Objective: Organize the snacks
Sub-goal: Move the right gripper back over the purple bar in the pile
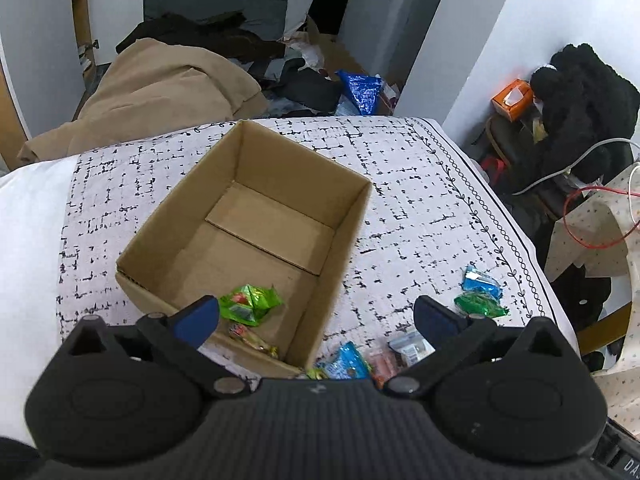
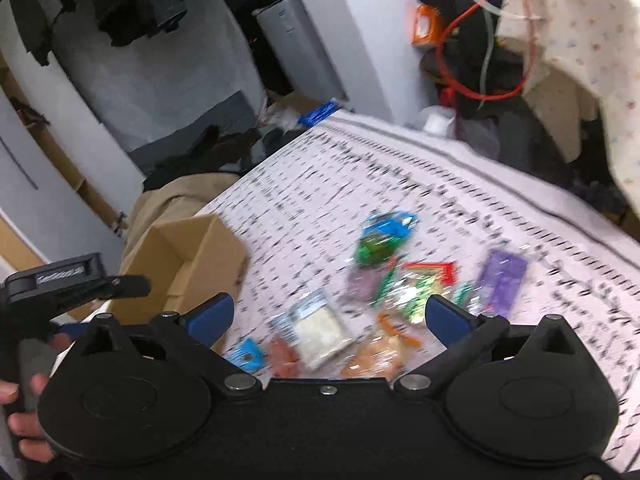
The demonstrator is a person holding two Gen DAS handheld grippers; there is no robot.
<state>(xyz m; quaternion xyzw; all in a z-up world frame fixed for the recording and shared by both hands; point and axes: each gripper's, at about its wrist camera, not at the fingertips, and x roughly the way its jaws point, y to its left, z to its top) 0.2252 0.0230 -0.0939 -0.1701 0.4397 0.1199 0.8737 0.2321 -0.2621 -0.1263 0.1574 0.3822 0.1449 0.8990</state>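
We see a brown cardboard box with its top open, sitting on a white cloth with little black marks. Inside the box, near the close wall, lies a green snack packet. Right beside it is a smaller wrapped snack with red and yellow on it, and we cannot read what it is. The rest of the box floor is bare cardboard.

Our left gripper hangs over the near corner of the box. Its two blue fingers stand wide apart and nothing is between them.

Outside the box, on the cloth to its right, we see a blue packet lying against a green one. Closer to us are a light blue packet, an orange one and a white one, but the gripper body hides parts of them.

Our right gripper is spread wide too, holding nothing, above the pile of loose snacks. This view is very blurry. We can make out a white packet, a purple packet, an orange packet, a small blue one and a blue and green pair farther off. We cannot read any names on them. The box shows at the left, cut off by the left tool in front of it, so we cannot see inside it from here. A hand grips that tool at the left edge.
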